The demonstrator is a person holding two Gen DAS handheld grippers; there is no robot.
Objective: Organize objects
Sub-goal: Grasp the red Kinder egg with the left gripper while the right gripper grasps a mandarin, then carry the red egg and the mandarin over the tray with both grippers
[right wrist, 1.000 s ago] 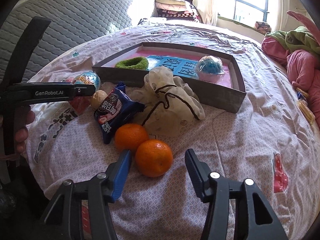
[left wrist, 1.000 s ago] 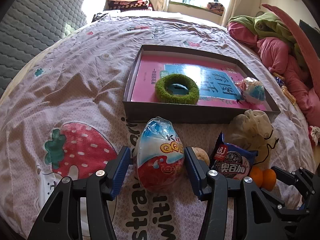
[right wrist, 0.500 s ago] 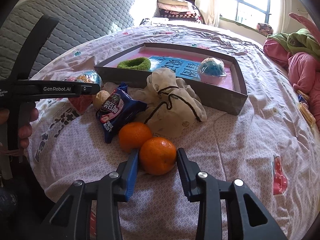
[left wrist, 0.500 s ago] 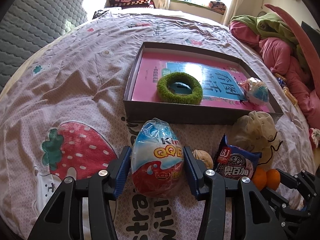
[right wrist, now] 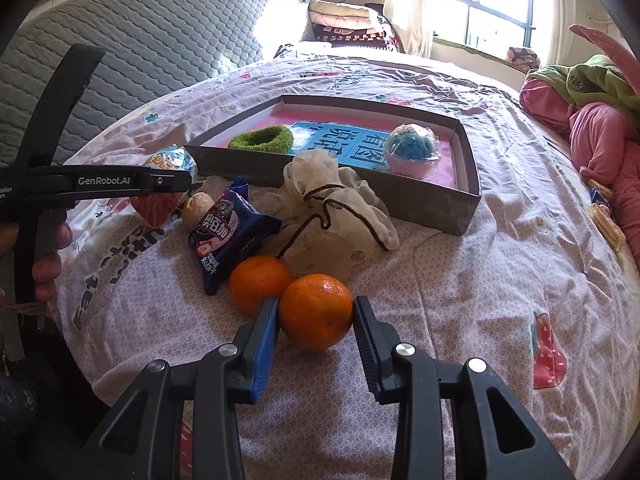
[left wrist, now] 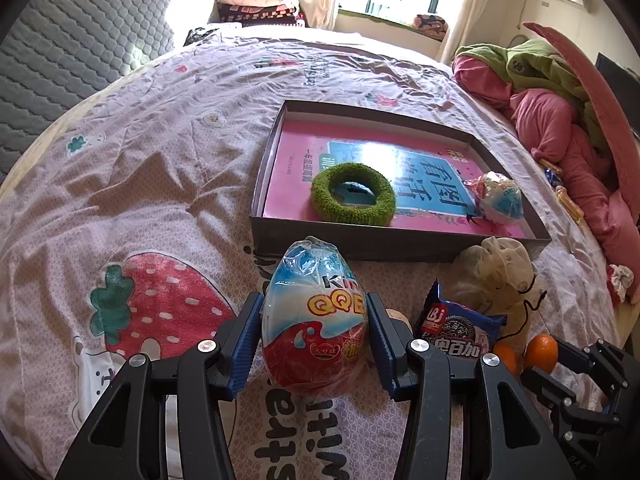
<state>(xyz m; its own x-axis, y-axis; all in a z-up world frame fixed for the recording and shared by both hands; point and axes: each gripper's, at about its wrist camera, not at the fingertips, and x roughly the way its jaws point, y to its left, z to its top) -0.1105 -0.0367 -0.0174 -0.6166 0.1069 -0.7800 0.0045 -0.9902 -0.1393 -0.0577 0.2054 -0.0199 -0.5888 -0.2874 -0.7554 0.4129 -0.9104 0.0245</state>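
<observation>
Left wrist view: your left gripper [left wrist: 314, 344] clamps a glossy, foil-wrapped toy egg [left wrist: 316, 320], its ribbed blue pads pressed on both flanks; the egg stands upright on the bedspread [left wrist: 140, 168], just in front of the near wall of the shallow grey cardboard tray [left wrist: 360, 244]. Inside the tray, a fuzzy green ring [left wrist: 353, 199] lies flat on a pink-and-blue book cover [left wrist: 292, 160]; a second wrapped egg [left wrist: 500, 198] sits at its right end. Right of the held egg: a crinkly blue biscuit packet [left wrist: 460, 326]; behind it a limp mesh drawstring pouch [left wrist: 496, 272] leans by the tray's corner. Right wrist view: your right gripper [right wrist: 316, 320] pinches a round, dimpled orange [right wrist: 316, 312], pads touching both sides; a second orange [right wrist: 258, 284] touches it, nearer the packet.
</observation>
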